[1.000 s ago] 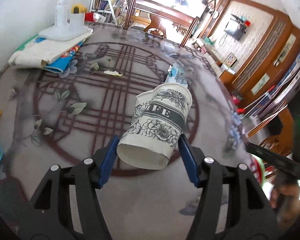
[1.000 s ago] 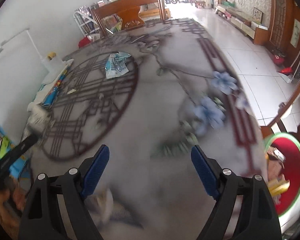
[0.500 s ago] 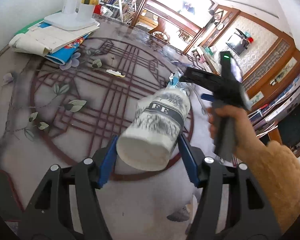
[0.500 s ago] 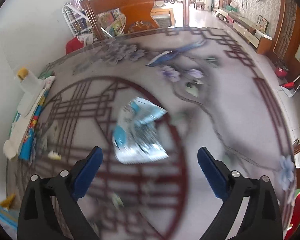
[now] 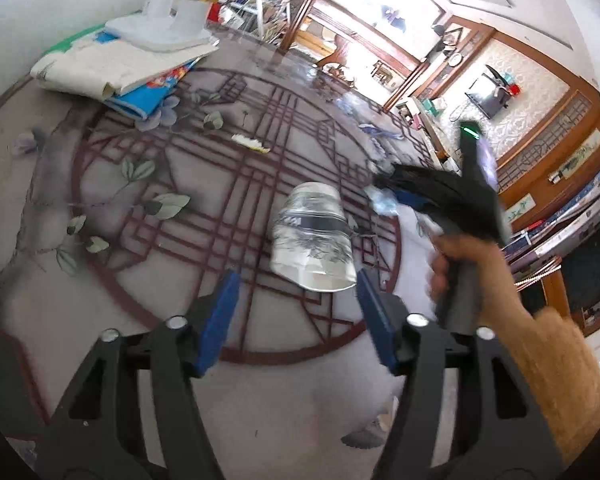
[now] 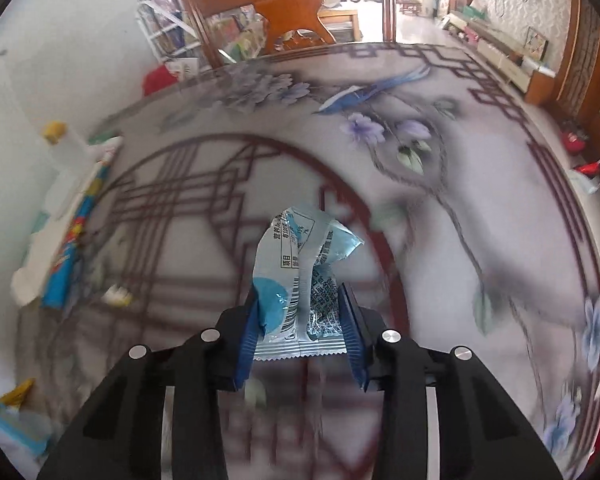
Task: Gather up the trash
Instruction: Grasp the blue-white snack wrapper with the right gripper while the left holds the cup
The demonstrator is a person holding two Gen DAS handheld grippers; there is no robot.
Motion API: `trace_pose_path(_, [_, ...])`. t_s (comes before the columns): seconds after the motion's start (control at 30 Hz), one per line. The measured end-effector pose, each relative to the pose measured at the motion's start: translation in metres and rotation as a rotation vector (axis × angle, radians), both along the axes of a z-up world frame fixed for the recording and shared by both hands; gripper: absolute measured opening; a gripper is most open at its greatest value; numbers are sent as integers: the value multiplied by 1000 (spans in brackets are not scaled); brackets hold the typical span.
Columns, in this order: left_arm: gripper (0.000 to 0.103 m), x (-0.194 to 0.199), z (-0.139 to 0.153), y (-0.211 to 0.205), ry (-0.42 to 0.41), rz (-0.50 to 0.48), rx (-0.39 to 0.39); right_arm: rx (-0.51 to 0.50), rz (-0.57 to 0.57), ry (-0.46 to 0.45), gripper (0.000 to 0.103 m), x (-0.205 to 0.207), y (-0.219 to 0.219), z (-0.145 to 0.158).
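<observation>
- Near the counter's (image 6: 480, 200) middle, our right tongs (image 6: 300, 320) are closing on the blue wrapper (image 6: 300, 272), gathering it as trash.
- Our left tongs (image 5: 296, 300) are opening, the paper cup (image 5: 312, 240) slipping free between them.

Both wrist views look steeply down, close over patterned table (image 5: 112, 312); share its centre.

Both grippers are black frames with triangular cut-outs, silver round screws and blue finger pads: left gripper (image 5: 296, 316), right gripper (image 6: 302, 320). At the left-wrist frame's right, the right hand (image 5: 466, 264) wears a fuzzy tan sleeve (image 5: 556, 376); a green light (image 5: 470, 131) glows.
</observation>
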State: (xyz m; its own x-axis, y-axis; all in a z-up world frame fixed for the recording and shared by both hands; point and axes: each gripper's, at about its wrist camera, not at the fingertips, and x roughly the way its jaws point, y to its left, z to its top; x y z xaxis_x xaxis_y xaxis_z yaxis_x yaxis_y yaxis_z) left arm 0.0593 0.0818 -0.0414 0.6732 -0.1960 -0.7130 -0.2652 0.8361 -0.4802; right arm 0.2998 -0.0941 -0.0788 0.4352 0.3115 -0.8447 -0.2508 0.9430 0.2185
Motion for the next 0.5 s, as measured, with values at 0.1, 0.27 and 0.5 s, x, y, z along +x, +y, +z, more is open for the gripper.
trace_pose_path(0.1, [72, 0, -7, 5, 9, 23, -44, 50, 33, 21, 35, -39, -28, 9])
trace_pose_path(0.27, [82, 2, -12, -1, 25, 22, -42, 85, 80, 55, 35, -127, -84, 27])
trace_pose_path(0.5, [90, 13, -1, -30, 12, -30, 105, 56, 69, -42, 36, -238, -159, 41])
